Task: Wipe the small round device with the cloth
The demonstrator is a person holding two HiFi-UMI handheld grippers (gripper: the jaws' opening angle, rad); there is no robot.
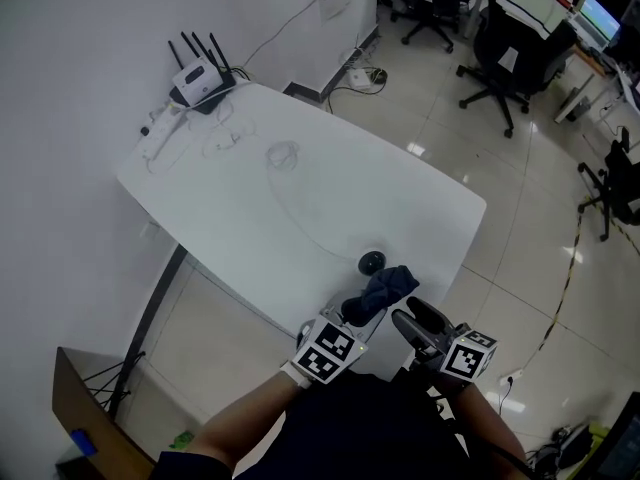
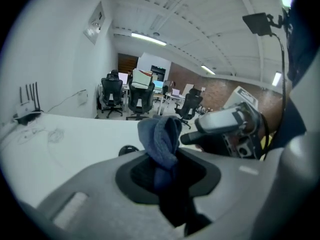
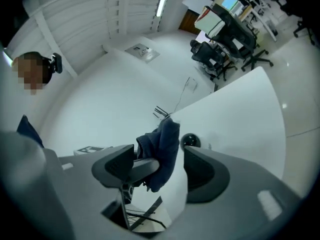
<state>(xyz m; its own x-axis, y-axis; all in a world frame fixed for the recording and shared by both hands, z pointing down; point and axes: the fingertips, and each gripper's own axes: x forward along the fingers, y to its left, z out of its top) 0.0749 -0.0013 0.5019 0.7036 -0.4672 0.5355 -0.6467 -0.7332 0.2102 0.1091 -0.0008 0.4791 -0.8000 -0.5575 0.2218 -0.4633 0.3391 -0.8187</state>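
Note:
The small round black device [image 1: 372, 262] sits on the white table [image 1: 250, 198] near its front edge. A dark blue cloth [image 1: 387, 288] hangs bunched just in front of it, above the table edge. My left gripper [image 1: 362, 310] is shut on the cloth [image 2: 161, 139], which stands up between its jaws, with the device [image 2: 129, 150] beyond it to the left. My right gripper [image 1: 405, 320] is close on the right, jaws wide open. In the right gripper view the cloth [image 3: 164, 146] hangs between the right gripper's [image 3: 160, 167] open jaws without being pressed, and the device [image 3: 189, 140] lies behind.
A router [image 1: 200, 78] with antennas, a power strip [image 1: 160, 133] and loose cables [image 1: 285, 155] lie at the table's far end by the wall. Office chairs [image 1: 505, 58] stand across the floor. A brown box [image 1: 90, 418] is at lower left.

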